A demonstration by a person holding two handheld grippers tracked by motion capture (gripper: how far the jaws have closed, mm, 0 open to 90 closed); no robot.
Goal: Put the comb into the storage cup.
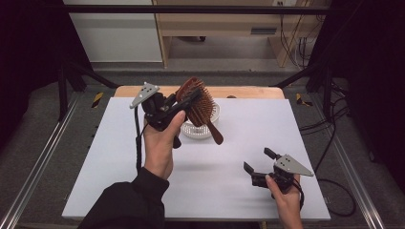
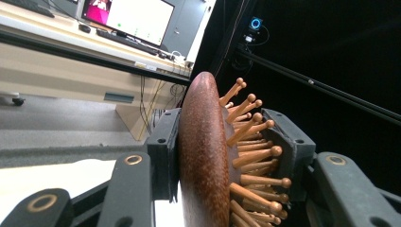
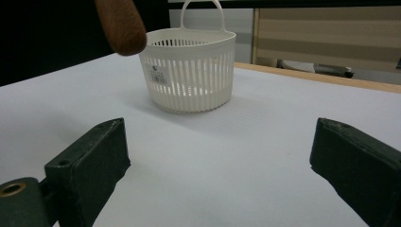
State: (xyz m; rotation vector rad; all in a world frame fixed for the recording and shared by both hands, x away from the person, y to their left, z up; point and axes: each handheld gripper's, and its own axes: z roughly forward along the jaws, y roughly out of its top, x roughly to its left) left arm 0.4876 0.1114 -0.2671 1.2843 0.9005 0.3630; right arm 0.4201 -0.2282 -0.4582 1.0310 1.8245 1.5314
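Left gripper is clamped on the head of a wooden hairbrush, one pad against the smooth brown back and the other in among the ball-tipped wooden bristles; it holds the brush up off the table, just above and on the near side of the white slatted basket. Brush handle slopes down past the basket's near rim without touching it. Basket stands upright on the white table sheet, thin carry handle raised at the back; inside cannot be made out. Right gripper: jaws wide apart, nothing between them, low over the sheet, well apart from the basket on its near right, facing it.
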